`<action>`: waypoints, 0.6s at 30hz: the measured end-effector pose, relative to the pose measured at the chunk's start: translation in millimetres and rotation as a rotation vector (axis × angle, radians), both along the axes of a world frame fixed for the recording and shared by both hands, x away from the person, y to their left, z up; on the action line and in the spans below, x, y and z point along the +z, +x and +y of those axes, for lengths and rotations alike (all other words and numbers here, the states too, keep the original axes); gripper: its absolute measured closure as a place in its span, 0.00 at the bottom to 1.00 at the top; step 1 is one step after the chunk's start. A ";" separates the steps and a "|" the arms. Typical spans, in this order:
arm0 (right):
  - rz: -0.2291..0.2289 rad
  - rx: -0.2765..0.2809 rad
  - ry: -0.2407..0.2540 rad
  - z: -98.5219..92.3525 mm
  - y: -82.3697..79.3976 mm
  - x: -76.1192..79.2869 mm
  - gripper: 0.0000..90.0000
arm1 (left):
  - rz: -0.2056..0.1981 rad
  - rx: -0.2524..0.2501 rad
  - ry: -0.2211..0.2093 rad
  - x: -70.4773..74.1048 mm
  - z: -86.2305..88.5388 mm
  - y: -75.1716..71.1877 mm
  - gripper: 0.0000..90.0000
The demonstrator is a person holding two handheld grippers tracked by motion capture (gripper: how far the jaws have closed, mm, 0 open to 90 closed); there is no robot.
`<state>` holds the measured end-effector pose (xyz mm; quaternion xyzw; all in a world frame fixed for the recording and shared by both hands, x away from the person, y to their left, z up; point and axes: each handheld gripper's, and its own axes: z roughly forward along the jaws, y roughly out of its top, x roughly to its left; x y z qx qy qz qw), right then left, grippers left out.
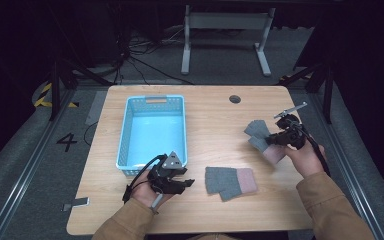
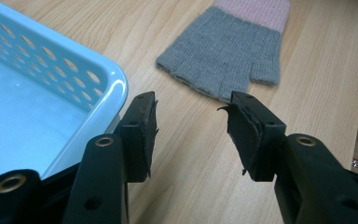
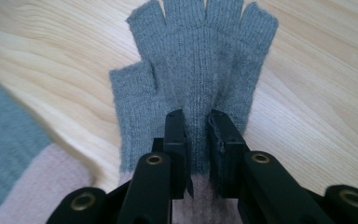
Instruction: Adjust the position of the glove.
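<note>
A grey fingerless glove with a pink cuff point(image 1: 256, 131) hangs above the right side of the table. My right gripper point(image 1: 270, 140) is shut on it. In the right gripper view the jaws point(image 3: 198, 140) pinch a fold of the held glove point(image 3: 200, 56) just above its cuff, fingers pointing away. A second, matching glove point(image 1: 230, 182) lies flat near the front middle of the table, also seen as a glove point(image 2: 223, 56) ahead of my left gripper point(image 2: 191, 126). My left gripper point(image 1: 186, 183) rests open and empty beside the front right corner of the blue basket point(image 1: 125, 135).
The blue perforated basket point(image 2: 74, 70) stands empty on the table's left half. A round cable hole point(image 1: 235, 99) sits at the back of the table. A small grey object point(image 1: 77, 202) lies at the front left corner. A white desk frame point(image 1: 225, 20) stands beyond the table.
</note>
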<state>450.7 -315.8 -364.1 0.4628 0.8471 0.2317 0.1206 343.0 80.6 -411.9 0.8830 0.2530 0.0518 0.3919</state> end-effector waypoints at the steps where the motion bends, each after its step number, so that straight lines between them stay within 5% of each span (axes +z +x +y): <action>1: -0.002 0.012 0.001 1.2 -2.0 2.4 0.87 | -0.001 0.000 0.001 -0.1 -0.1 0.0 0.59; 18: -0.025 0.260 -0.004 31.3 -36.5 27.9 0.87 | -0.004 0.000 0.003 0.5 0.3 -1.2 0.58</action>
